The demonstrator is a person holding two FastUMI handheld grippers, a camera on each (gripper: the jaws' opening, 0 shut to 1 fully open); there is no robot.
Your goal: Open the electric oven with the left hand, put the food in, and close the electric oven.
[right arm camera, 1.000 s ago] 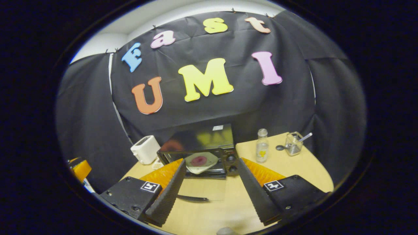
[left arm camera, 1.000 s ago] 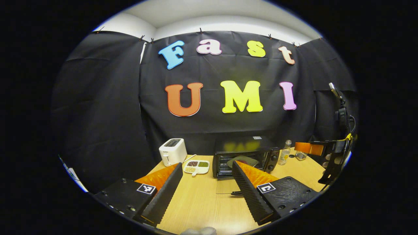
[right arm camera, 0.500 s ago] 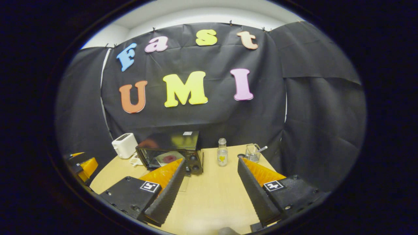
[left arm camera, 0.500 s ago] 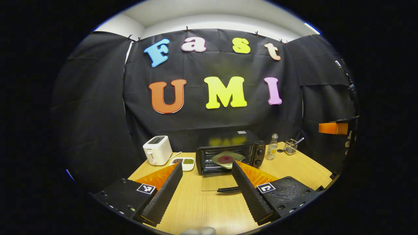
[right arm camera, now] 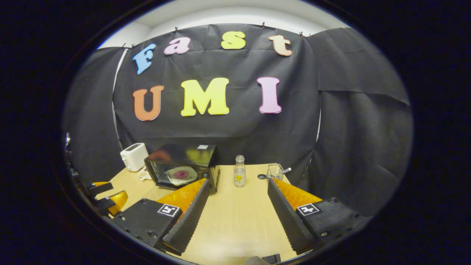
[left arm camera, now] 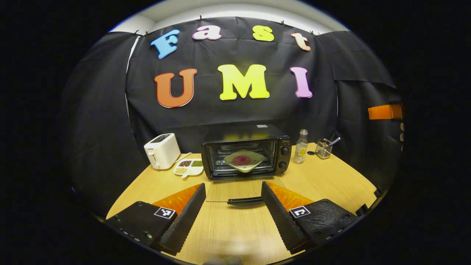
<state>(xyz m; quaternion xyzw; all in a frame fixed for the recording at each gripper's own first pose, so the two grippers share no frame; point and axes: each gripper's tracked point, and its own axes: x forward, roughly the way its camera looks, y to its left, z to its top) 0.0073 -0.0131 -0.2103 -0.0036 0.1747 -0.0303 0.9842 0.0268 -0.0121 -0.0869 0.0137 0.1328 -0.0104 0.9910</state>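
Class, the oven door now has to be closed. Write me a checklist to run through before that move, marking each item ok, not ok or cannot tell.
1. Plate of food inside the oven: ok.
2. Oven door fully down, its handle free: ok.
3. Left gripper open and empty: ok.
4. Right gripper open, away from the door: ok.
5. Bottle beside the oven, off the door's path: ok.
6. Plate sits far enough in for the door: cannot tell.
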